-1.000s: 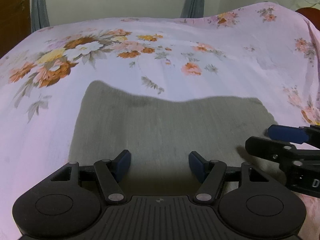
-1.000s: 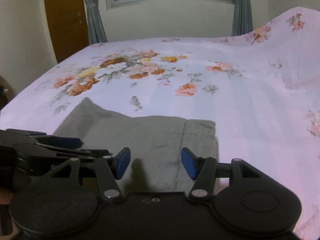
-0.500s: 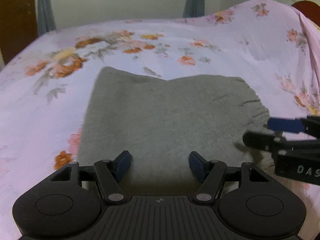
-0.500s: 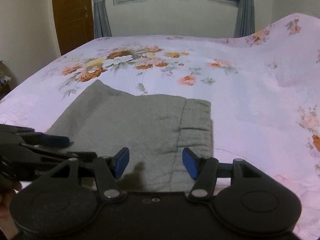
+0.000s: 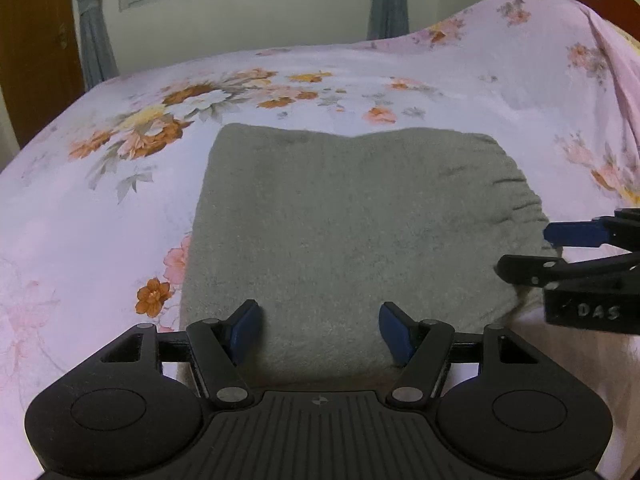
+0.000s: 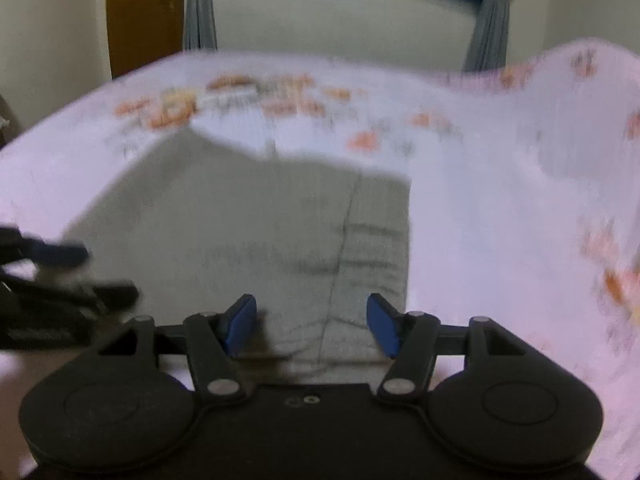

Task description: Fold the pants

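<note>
- Both grippers hang over the folded grey pants [image 5: 352, 220] with nothing pinched, as far as I can see.
- Left gripper [image 5: 318, 330]: its blue pads [image 5: 243, 330] stand well apart, spread to a moderate gap, and only the pants' near edge shows between them; I cannot tell whether the tips brush the cloth. It tilts downward toward the bed, over the near left part of the pants.
- Pants: they lie flat as a squarish folded bundle on the pink floral bedsheet [image 5: 100, 220], with the gathered waistband at the right end.
- Right gripper [image 6: 312, 326]: my view from it is blurred, but its jaws are clearly parted about as wide as the left's, with the waistband seam running between them and no pad pressing on it. It also slants downward, above the near right corner of the pants.
- From the left camera, the right gripper enters from the right edge, just beside the waistband.
</note>
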`<state>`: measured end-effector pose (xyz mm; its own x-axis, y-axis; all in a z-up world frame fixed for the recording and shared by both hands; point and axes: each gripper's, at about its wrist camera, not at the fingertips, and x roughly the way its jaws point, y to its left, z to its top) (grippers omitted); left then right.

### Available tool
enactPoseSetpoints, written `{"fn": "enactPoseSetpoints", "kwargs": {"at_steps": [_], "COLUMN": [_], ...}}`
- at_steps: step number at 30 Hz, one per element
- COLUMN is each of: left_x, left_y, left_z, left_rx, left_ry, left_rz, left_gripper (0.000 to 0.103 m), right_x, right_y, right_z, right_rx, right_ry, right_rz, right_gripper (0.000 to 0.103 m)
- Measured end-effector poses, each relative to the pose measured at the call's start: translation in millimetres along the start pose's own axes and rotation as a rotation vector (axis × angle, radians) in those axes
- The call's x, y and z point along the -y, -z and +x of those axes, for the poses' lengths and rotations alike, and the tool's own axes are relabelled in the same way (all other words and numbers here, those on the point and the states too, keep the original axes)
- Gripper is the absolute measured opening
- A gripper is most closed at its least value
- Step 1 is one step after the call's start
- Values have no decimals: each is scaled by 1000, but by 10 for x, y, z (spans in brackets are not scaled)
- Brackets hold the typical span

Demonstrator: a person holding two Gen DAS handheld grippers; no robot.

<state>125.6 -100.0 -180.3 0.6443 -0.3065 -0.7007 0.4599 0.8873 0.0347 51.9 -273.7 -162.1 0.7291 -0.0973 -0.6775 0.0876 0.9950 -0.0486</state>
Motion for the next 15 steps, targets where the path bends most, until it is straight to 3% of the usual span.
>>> {"fn": "enactPoseSetpoints", "kwargs": {"at_steps": [10,15], "left_x": [-120,-94], "left_y": [-10,34], "left_z": [-141,-81], "left_rx": [0,-19], "left_ry": [6,-1], "left_rz": [-73,-48], "left_gripper": [67,67], "right_x": [-3,-11], "right_y": [-93,46], "right_z": [-245,-71], "right_rx": [56,-32], "right_ry": [-14,-21], "right_rz": [37,37], "right_gripper": [63,69]}}
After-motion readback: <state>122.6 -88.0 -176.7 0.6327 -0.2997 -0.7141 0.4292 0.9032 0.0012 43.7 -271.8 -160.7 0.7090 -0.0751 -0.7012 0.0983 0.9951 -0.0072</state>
